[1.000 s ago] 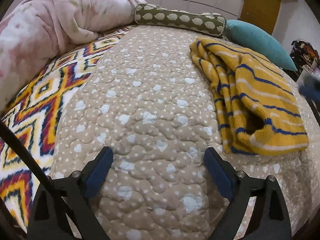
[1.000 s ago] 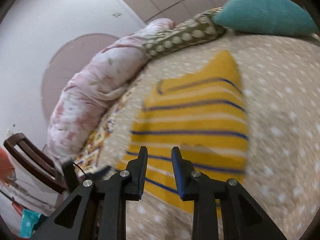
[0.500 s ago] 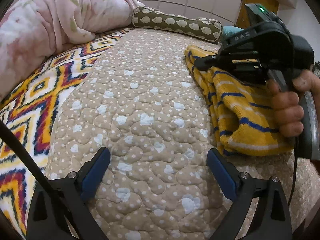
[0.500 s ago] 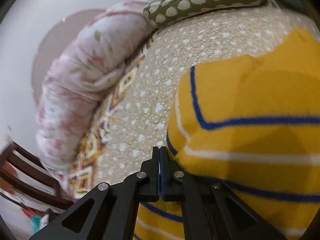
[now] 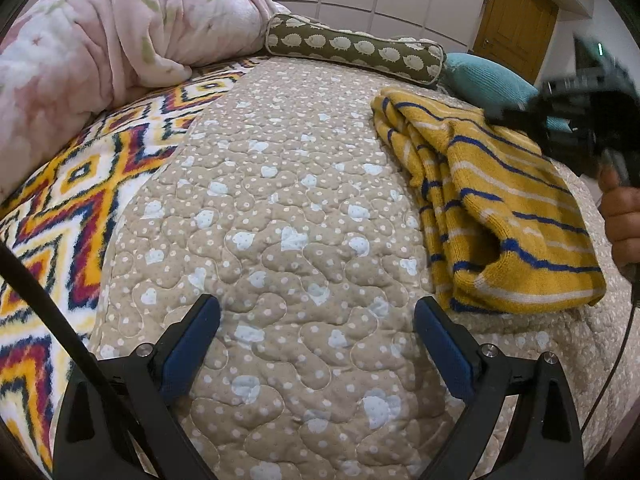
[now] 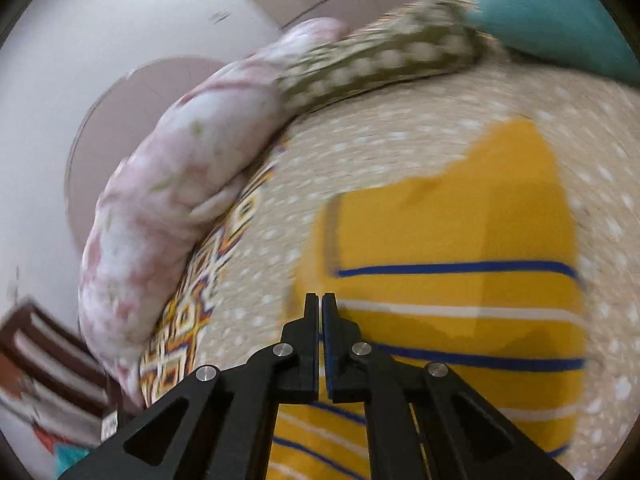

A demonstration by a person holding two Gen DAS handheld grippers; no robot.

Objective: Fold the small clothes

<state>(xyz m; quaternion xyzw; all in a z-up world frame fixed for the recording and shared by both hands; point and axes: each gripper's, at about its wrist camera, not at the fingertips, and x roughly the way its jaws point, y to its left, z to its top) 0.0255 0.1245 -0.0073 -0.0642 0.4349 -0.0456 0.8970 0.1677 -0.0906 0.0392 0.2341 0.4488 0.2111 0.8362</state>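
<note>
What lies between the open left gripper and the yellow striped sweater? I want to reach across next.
Nothing visible does: only bare quilt separates the left gripper from the yellow striped sweater, which lies to its right.
</note>
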